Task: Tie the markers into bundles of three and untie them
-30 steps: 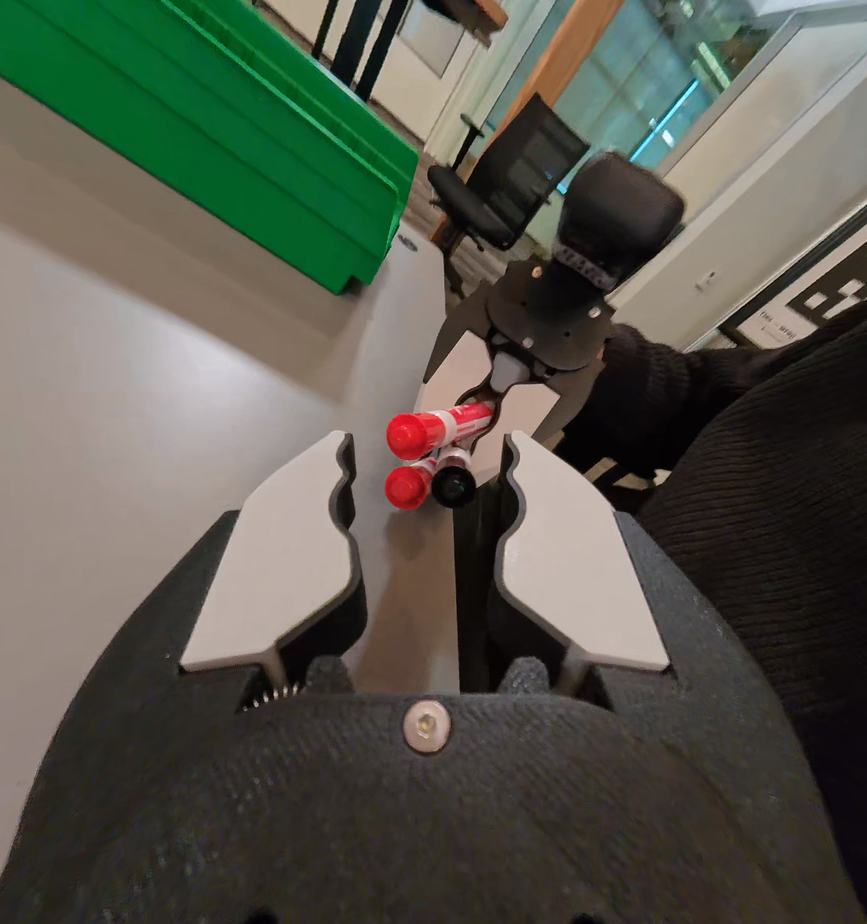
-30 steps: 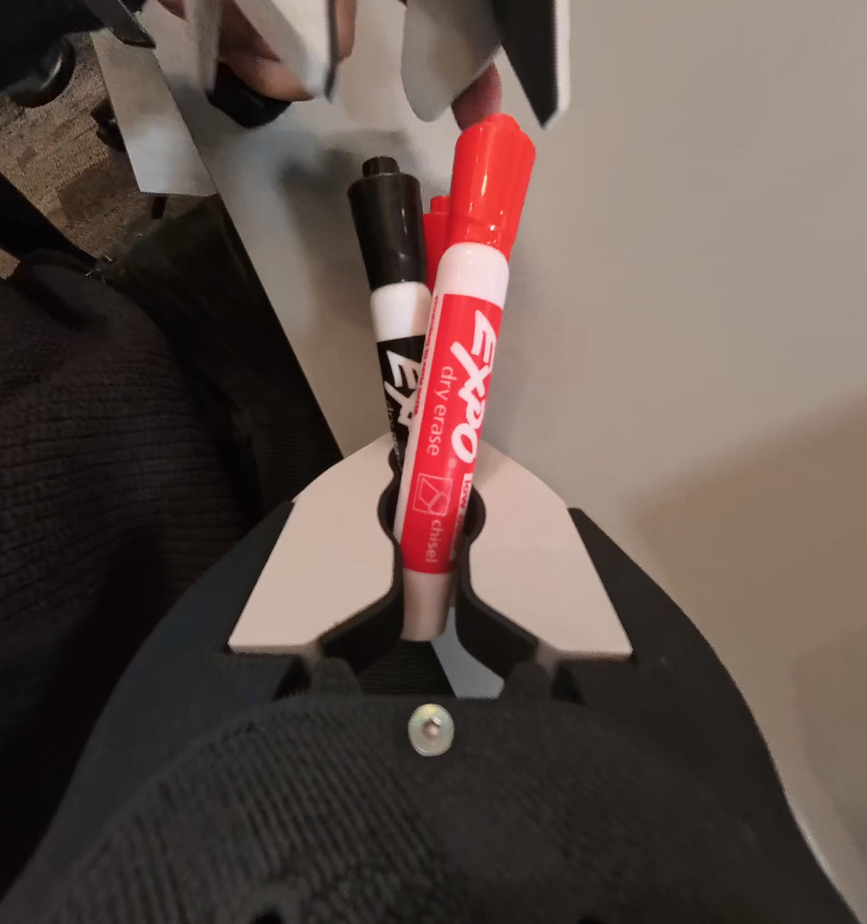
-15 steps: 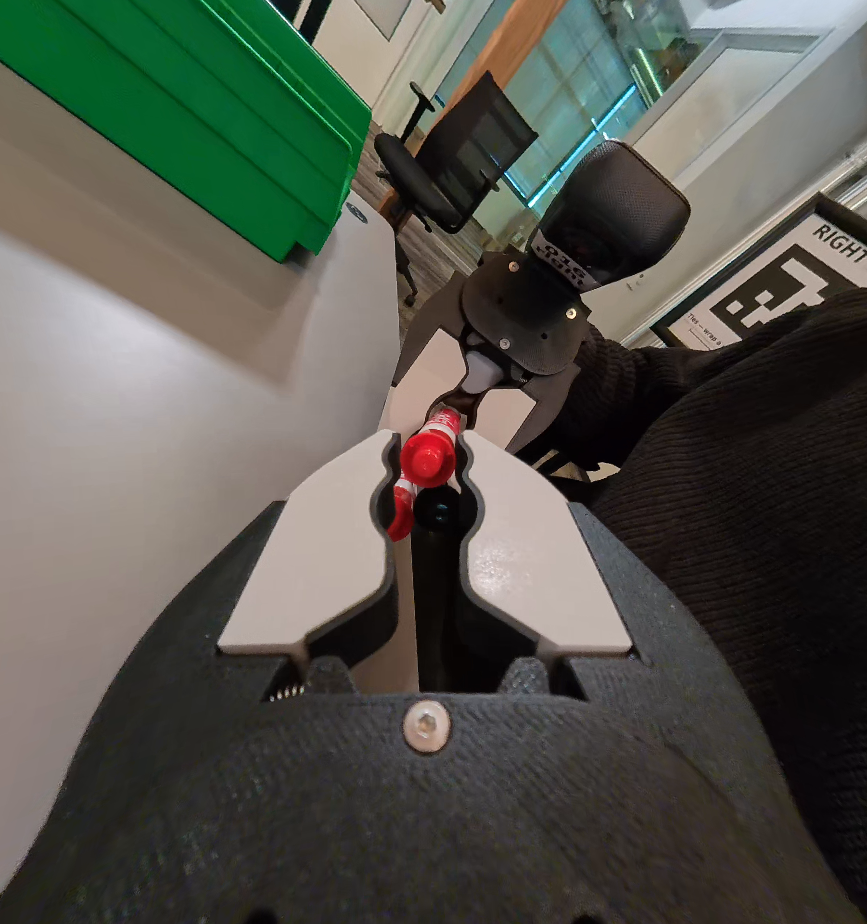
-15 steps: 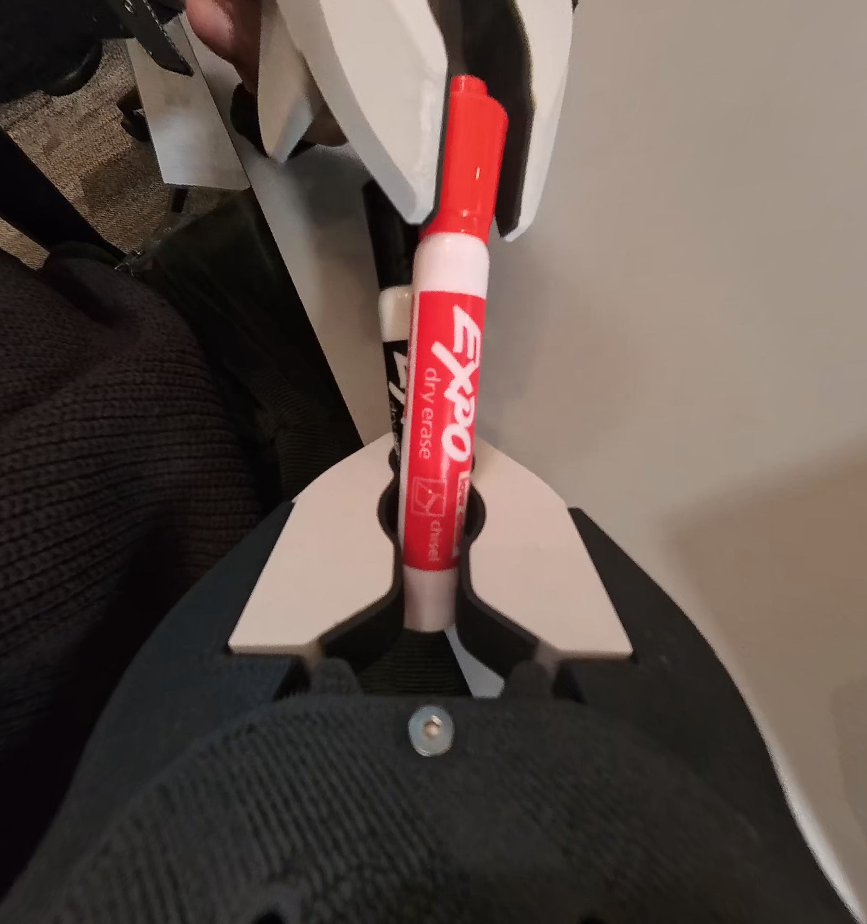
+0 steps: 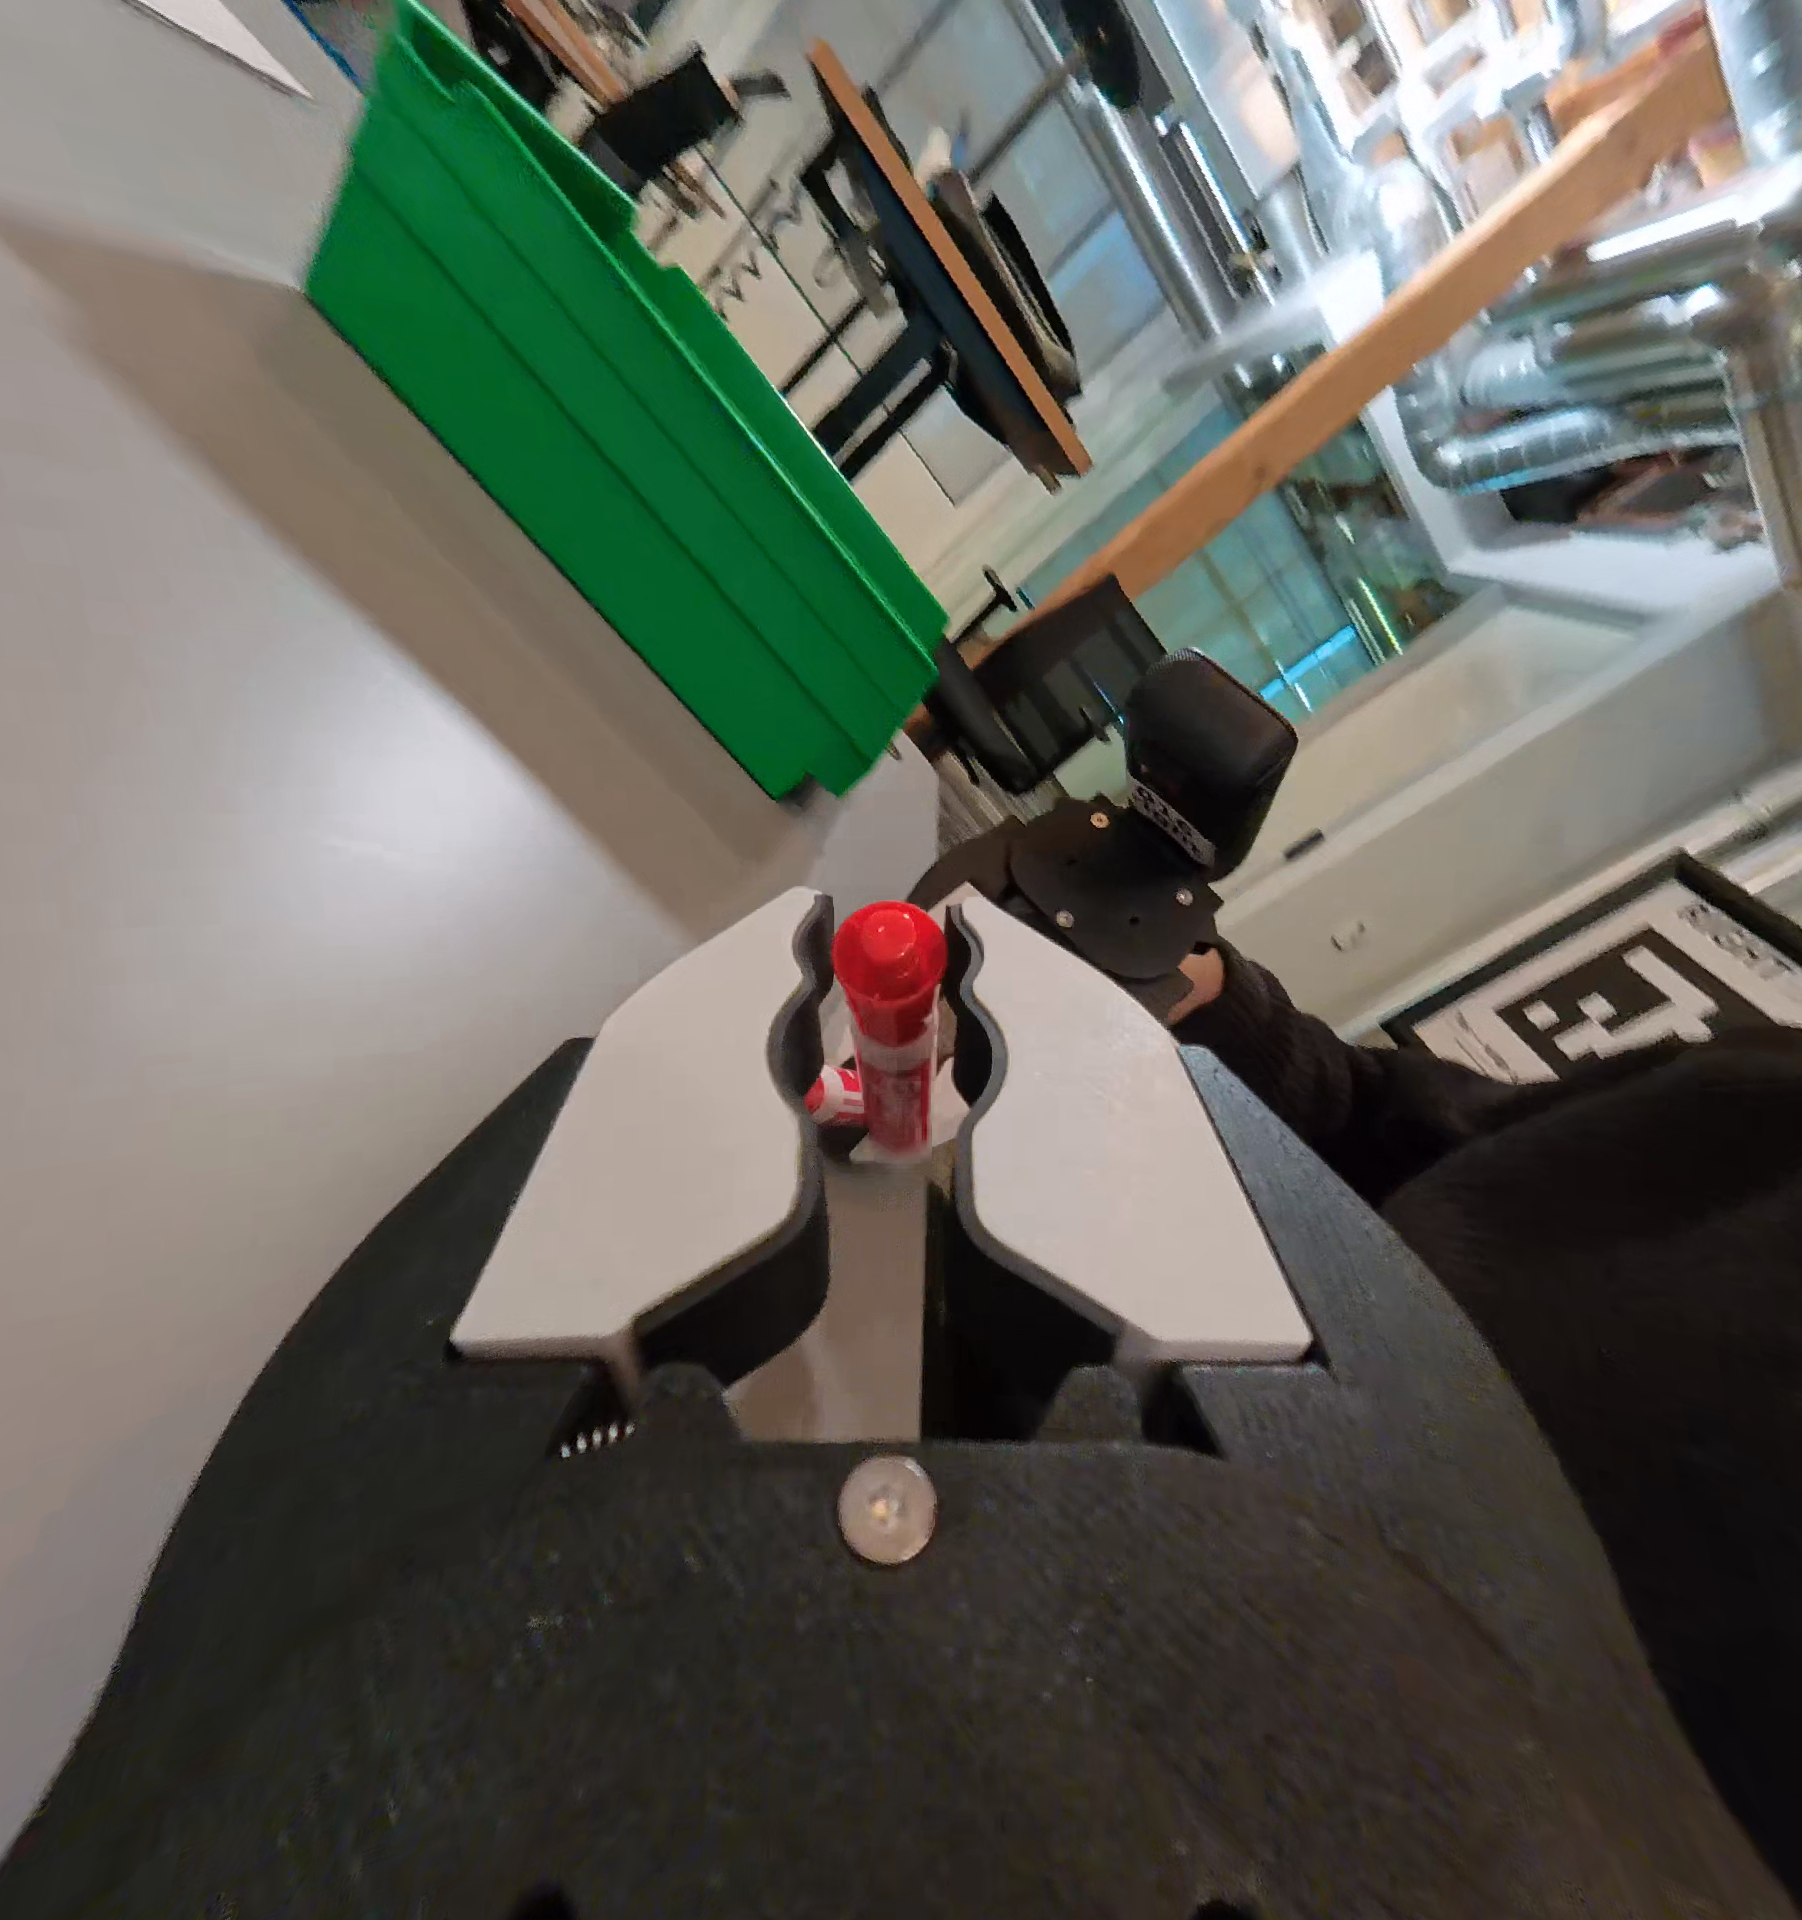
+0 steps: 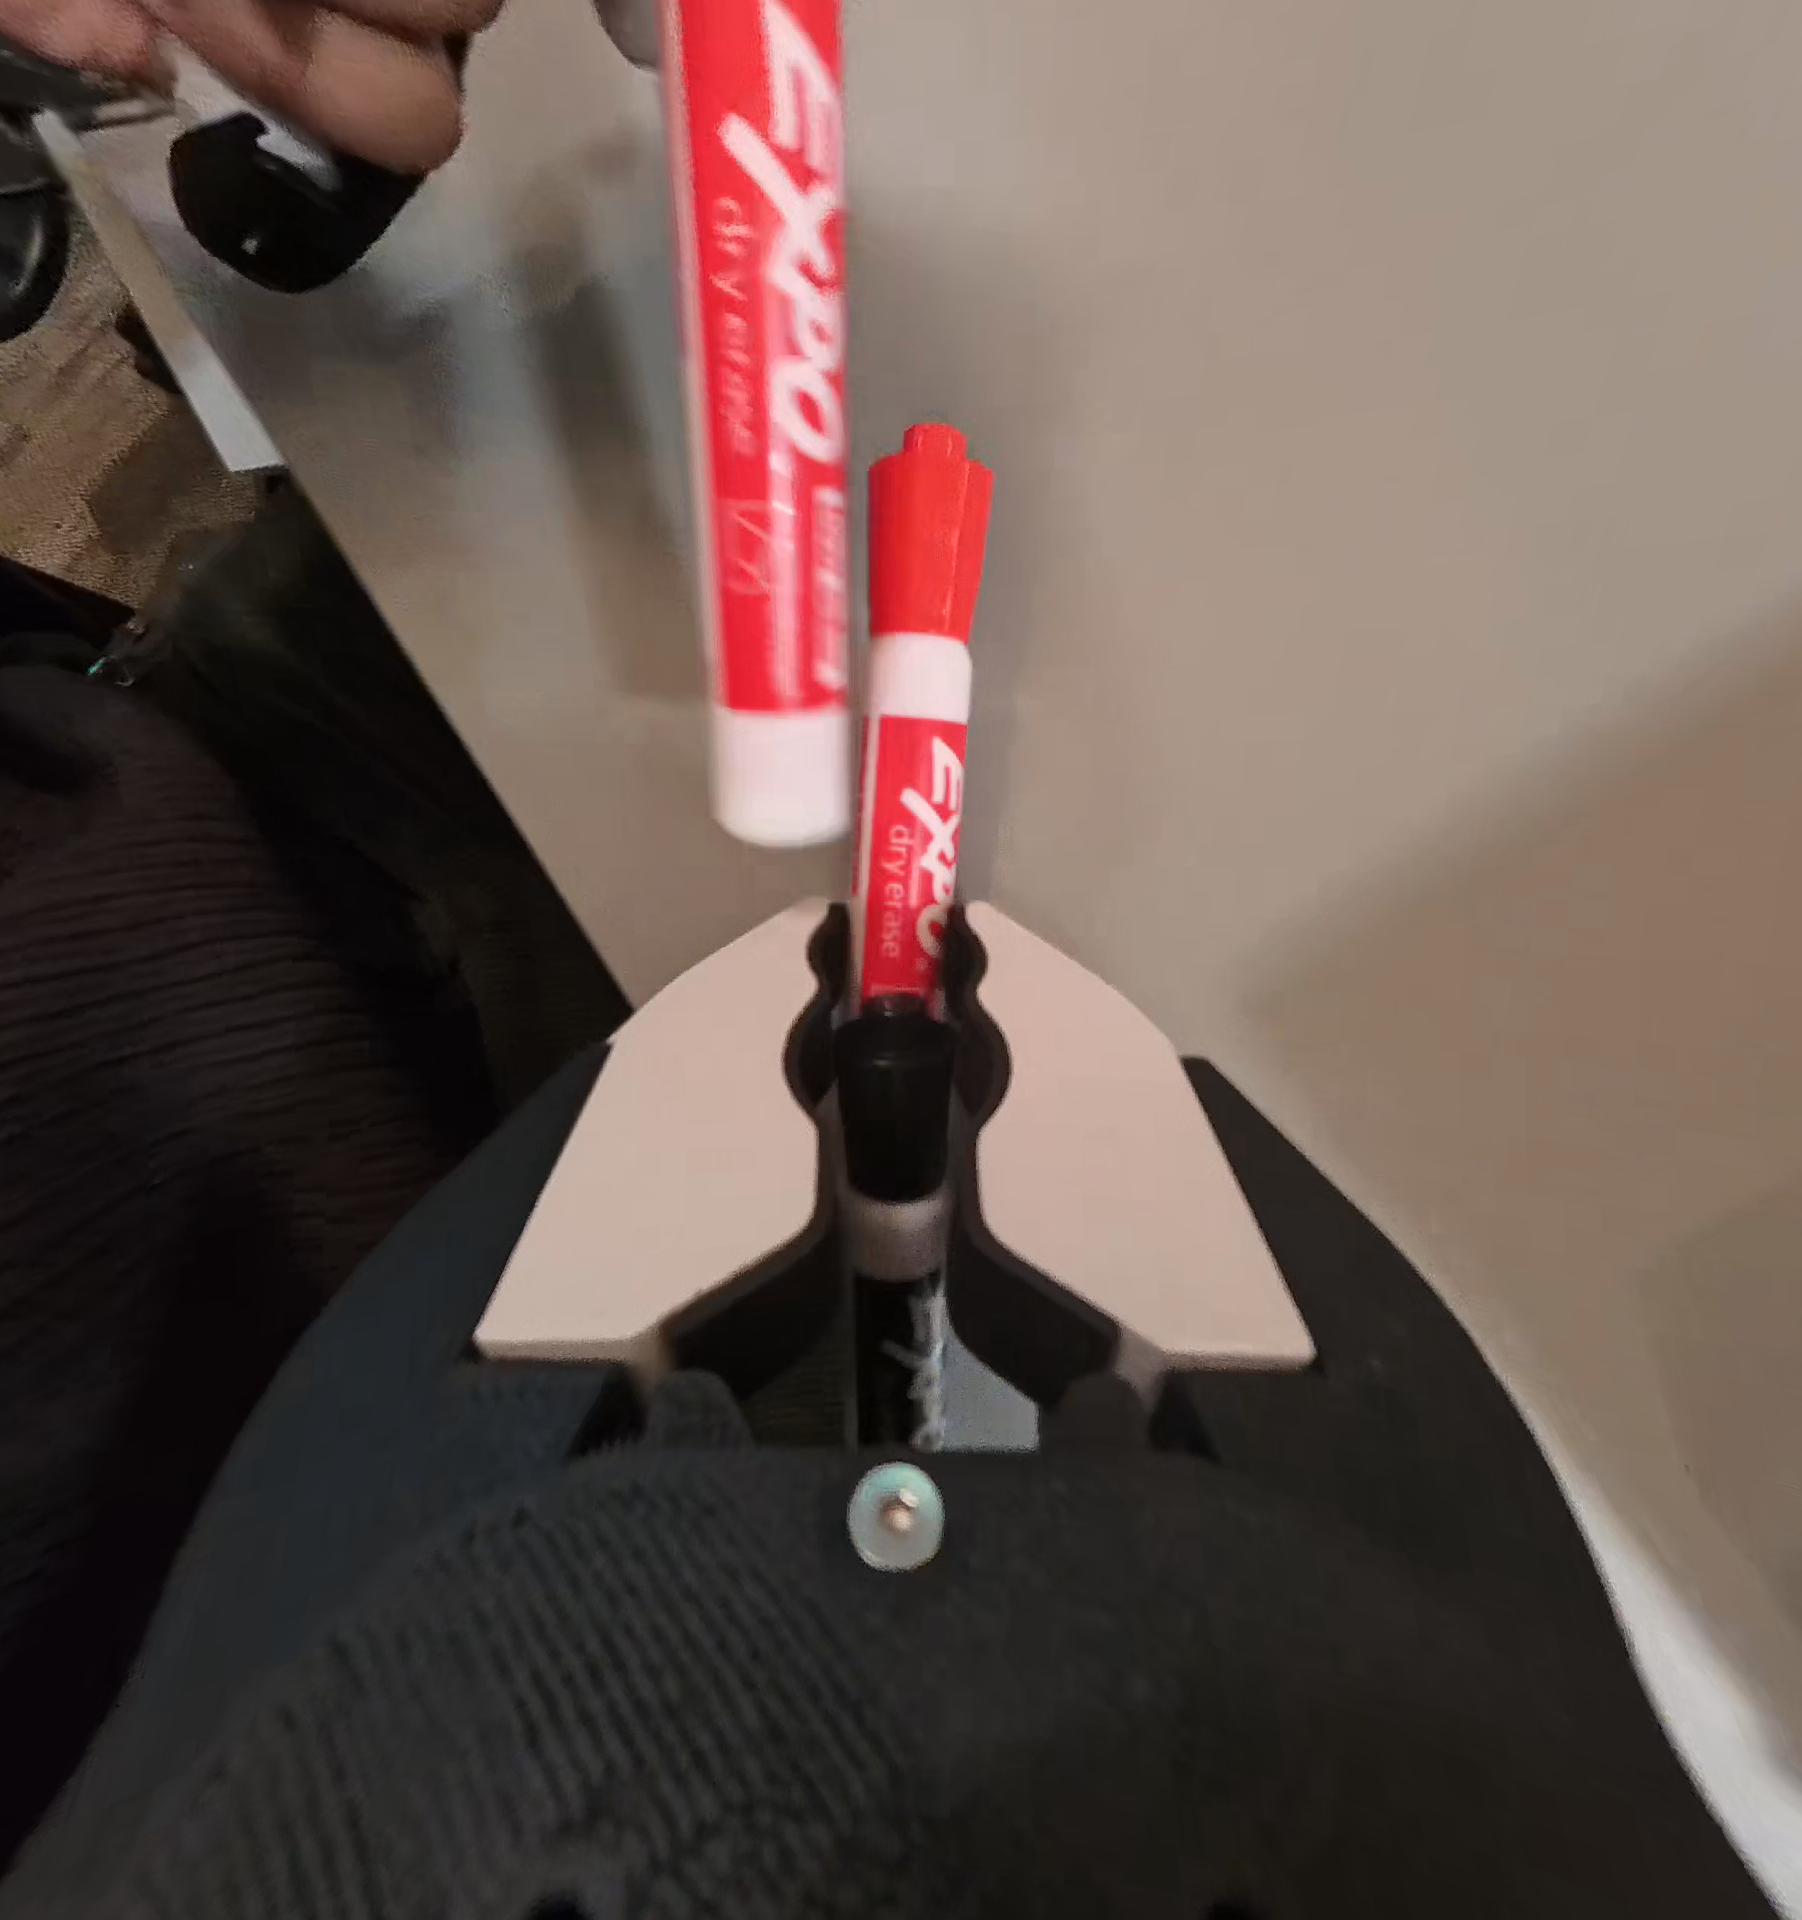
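Red plastic shows at the middle of the left wrist view: the left gripper [image 5: 889,925] has its two grey fingers pressed in on the cap end of a red marker [image 5: 892,1039], cap towards the camera and barrel pointing away. In the right wrist view that red marker [image 6: 762,416] hangs above the grey table [image 6: 1396,520], its white tail end free, just left of the second red marker [image 6: 923,727]. The second red marker lies on the table, cap pointing far, its near end under the tips of the right gripper [image 6: 897,914]. A black marker [image 6: 892,1122] shows in the narrow gap between the right gripper's fingers, which stand close together; whether they clamp it or it lies on the table beneath them cannot be told. A green bin [image 5: 616,416] stands on the table at far left, well apart from both grippers. A black knitted sleeve [image 5: 1499,1195] fills the right side behind the right gripper [image 5: 1115,894]
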Available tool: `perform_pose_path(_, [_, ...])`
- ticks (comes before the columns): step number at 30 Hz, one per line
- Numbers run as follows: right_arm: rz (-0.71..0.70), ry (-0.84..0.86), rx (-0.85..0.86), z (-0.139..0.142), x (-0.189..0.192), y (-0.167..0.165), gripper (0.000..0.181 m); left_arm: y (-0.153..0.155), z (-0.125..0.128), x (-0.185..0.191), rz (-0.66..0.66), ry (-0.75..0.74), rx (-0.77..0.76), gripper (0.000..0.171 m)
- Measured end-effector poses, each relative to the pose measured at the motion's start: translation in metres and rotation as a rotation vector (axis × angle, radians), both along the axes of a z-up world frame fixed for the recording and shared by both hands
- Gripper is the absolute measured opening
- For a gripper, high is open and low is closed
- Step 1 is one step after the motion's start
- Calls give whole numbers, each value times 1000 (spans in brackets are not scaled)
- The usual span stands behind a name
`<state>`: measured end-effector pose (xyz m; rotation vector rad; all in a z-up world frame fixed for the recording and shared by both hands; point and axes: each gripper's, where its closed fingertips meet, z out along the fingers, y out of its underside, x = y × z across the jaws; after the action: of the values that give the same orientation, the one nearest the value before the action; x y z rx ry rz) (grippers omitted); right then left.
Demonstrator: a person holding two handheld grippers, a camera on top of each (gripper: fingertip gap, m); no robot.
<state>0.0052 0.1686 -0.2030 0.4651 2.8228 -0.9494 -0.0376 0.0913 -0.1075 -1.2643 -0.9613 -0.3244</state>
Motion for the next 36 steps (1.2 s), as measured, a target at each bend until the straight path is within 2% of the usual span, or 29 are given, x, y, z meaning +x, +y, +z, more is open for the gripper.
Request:
perform_pose_path(3, [-3,-19,40,-2,-15,4,19,-17,4,-19,94,-14,52,20])
perform_pose_path(6, [32,-5,63,5,-27,1,19,-34,25,-25,140,-5,146,20])
perform_pose_path(12, [96,66,154,22,-61,-7,19,-60,57,-28,252,118,98,20])
perform_pose_path(17, [94,105,212,14,-84,-8,19,-67,57,-28,276,121,97,20])
perform_pose_path(20, [69,100,151,30,-84,-4,19,-63,55,-25,251,118,92,20])
perform_pose_path(23, [39,113,95,52,-80,13,19,-55,64,-28,240,147,78,20])
perform_pose_path(25, [13,120,72,64,-76,31,19,-41,75,-36,215,166,83,20])
perform_pose_path(28, [-53,142,54,78,-72,69,19,1,96,-59,148,193,89,20])
perform_pose_path(32, [-180,162,19,91,-71,128,19,94,123,-98,12,184,158,20])
perform_pose_path(36, [-321,172,1,93,-74,188,19,188,130,-141,-102,101,213,21])
